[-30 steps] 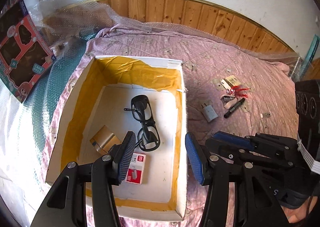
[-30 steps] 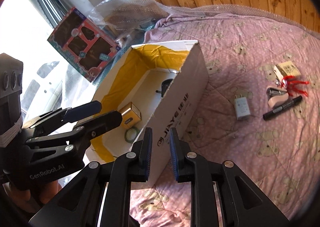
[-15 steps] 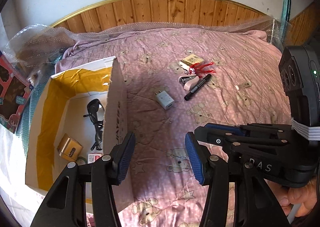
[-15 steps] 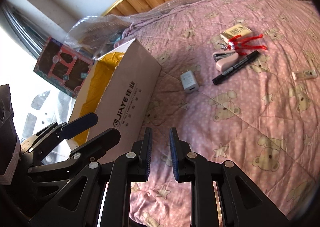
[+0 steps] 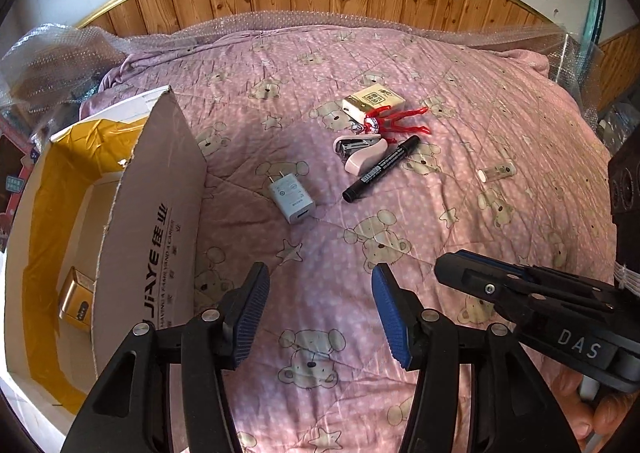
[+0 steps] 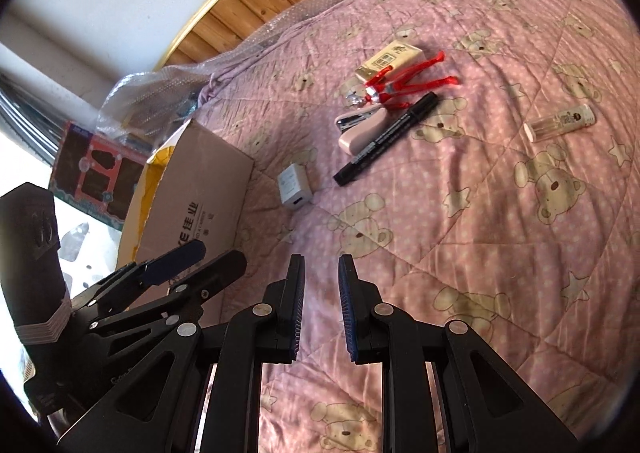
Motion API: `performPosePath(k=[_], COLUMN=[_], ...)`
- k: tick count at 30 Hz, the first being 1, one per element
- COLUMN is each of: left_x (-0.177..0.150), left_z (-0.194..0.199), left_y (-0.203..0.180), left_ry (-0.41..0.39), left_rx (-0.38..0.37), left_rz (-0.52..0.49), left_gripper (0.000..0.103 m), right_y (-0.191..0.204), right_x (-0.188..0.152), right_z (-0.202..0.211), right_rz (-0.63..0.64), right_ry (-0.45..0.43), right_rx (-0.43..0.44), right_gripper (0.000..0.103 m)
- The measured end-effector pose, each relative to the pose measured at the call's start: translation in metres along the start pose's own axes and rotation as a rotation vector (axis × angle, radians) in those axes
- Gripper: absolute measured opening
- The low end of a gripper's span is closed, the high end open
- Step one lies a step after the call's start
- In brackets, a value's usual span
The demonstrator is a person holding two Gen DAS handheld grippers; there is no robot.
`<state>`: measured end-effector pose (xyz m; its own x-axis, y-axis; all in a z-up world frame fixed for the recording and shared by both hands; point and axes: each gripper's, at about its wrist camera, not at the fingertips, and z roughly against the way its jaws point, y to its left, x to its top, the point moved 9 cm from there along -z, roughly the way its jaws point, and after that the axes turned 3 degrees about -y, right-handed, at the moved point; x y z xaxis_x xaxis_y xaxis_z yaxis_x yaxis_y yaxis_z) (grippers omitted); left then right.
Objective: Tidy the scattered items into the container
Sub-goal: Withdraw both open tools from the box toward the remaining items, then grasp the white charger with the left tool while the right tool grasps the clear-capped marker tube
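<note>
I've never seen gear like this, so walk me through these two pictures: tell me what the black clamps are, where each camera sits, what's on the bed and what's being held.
There is no robot here. A person holds a two-finger clamp in each hand, and a fisheye camera on each clamp looks forward along its fingers.

One picture is from the left gripper, the other from the right gripper. Each view also catches the other clamp at its edge.

Both hover over a pink quilt. Loose on it lie a white charger, a black marker, a pink stapler, a red figure, a small tan box and a clear tube. On the left stands the cardboard box, lined with yellow tape, with a gold item already inside.

Nothing is held: both clamps are open and empty, the right one less wide.
</note>
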<state>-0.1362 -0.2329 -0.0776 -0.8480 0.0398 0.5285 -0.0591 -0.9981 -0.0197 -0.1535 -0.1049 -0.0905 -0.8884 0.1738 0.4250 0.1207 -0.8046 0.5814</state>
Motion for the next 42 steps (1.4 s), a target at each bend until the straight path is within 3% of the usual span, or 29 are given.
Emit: performPosePath(k=[9, 19, 23, 34, 37, 42], left_x=[0.016, 0.025, 0.030, 0.043, 0.048, 0.057], left_z=[-0.054, -0.102, -0.113, -0.135, -0.137, -0.141], left_y=[0.016, 0.042, 0.050, 0.065, 0.066, 0.067], left_ry=[0.056, 0.098, 0.096, 0.085, 0.078, 0.062], left_rx=[0.020, 0.073, 0.064, 0.069, 0.068, 0.066], left_rz=[0.123, 0.214, 0.258, 0.294, 0.301, 0.295], left_gripper=[0.058, 0.059, 0.065, 0.068, 0.069, 0.069], right_y=[-0.074, -0.157, -0.185, -0.201, -0.203, -0.214], right_x=[0.033, 0.060, 0.075, 0.118, 0.116, 0.099], right_z=[0.006, 0.009, 0.011, -0.001, 0.002, 0.024], right_rz=[-0.127, -0.295, -0.349, -0.325, -0.325, -0.337], right_ry=[-0.043, -0.097, -0.125, -0.154, -0.159, -0.196], right_rx=[-0.071, -0.178, -0.227, -0.301, -0.302, -0.379], right_gripper=[0.021, 0.033, 0.038, 0.044, 0.044, 0.045])
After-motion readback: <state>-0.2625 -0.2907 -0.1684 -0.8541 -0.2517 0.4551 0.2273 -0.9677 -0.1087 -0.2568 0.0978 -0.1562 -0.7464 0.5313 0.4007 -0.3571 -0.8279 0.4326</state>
